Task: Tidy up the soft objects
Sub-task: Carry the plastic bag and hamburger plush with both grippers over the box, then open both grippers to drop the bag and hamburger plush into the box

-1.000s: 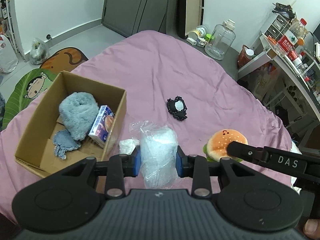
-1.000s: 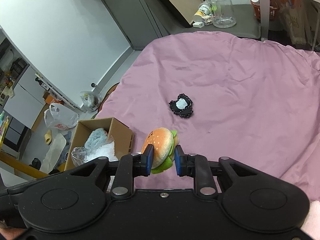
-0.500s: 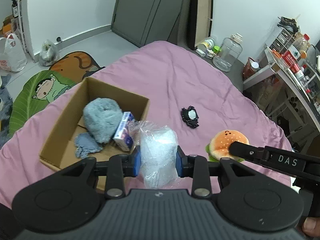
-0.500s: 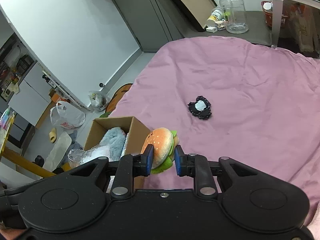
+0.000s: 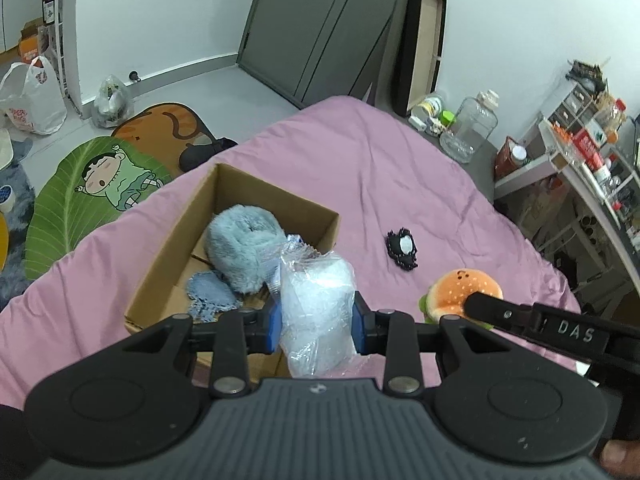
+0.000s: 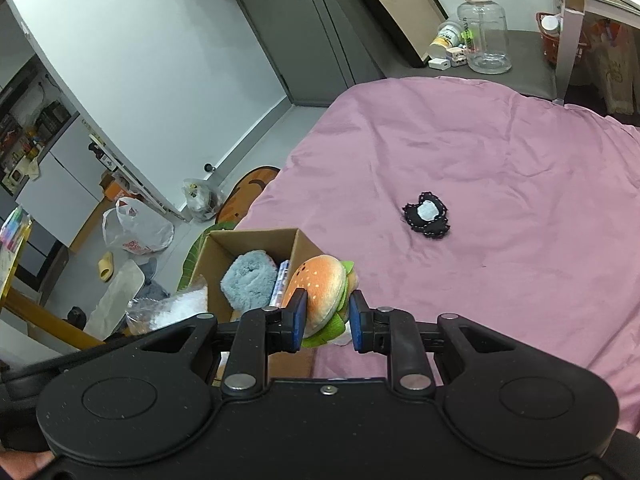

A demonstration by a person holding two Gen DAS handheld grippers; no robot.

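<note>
My left gripper [image 5: 316, 322] is shut on a clear plastic bag of white stuffing [image 5: 316, 312], held above the near right corner of a cardboard box [image 5: 168, 248]. The box holds a fluffy blue-grey roll [image 5: 244, 252] and a small blue cloth [image 5: 210, 296]. My right gripper [image 6: 326, 322] is shut on a burger plush [image 6: 320, 292], held in the air just right of the box [image 6: 248, 240]. The burger plush also shows in the left wrist view [image 5: 460, 292]. A small black and white pouch [image 5: 402, 248] lies on the pink bedspread [image 5: 360, 168].
The bed's edge drops to a floor with cartoon mats [image 5: 104, 184] and plastic bags [image 5: 32, 100] on the left. A clear jug [image 5: 468, 128] and bottles stand beyond the bed. A cluttered desk [image 5: 580, 160] is on the right.
Both grippers have moved left toward the box with their loads. The bag now hangs over the box's corner and hides the small carton inside. The burger is closer to the box.
</note>
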